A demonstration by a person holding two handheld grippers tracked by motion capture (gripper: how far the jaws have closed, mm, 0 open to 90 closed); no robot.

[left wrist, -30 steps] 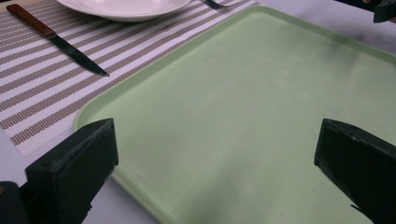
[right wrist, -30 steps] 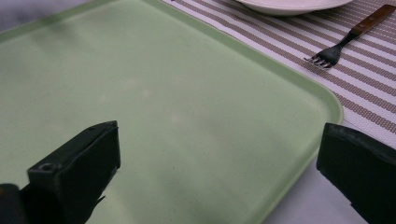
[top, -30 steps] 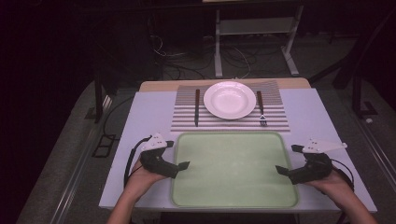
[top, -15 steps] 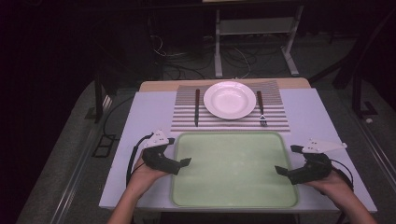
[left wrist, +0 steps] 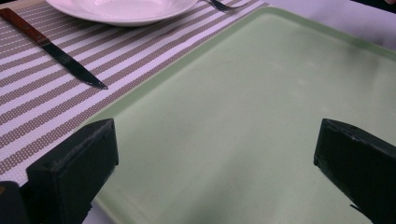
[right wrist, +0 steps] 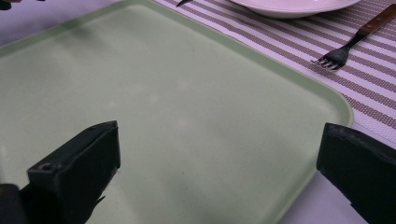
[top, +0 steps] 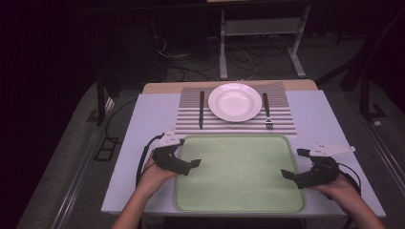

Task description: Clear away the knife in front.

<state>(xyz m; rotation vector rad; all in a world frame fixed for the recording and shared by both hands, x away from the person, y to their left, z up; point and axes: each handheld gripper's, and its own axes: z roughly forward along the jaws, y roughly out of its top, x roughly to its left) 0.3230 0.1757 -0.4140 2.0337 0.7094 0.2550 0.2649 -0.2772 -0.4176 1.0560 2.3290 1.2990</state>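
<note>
Since a second ago we note the left gripper (top: 195, 164) has edged inward over the flat pale-green rectangular plastic tray (top: 239, 200), jaws wide and empty. We find the right gripper (top: 286, 174) likewise spread wide at the tray's right edge, both forearms entering low.

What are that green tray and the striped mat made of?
The green tray looks like moulded plastic: one even matte colour, rounded raised rim. The striped mat looks woven, perhaps vinyl or fabric: a fine mesh texture shows up close in the left gripper view.
</note>
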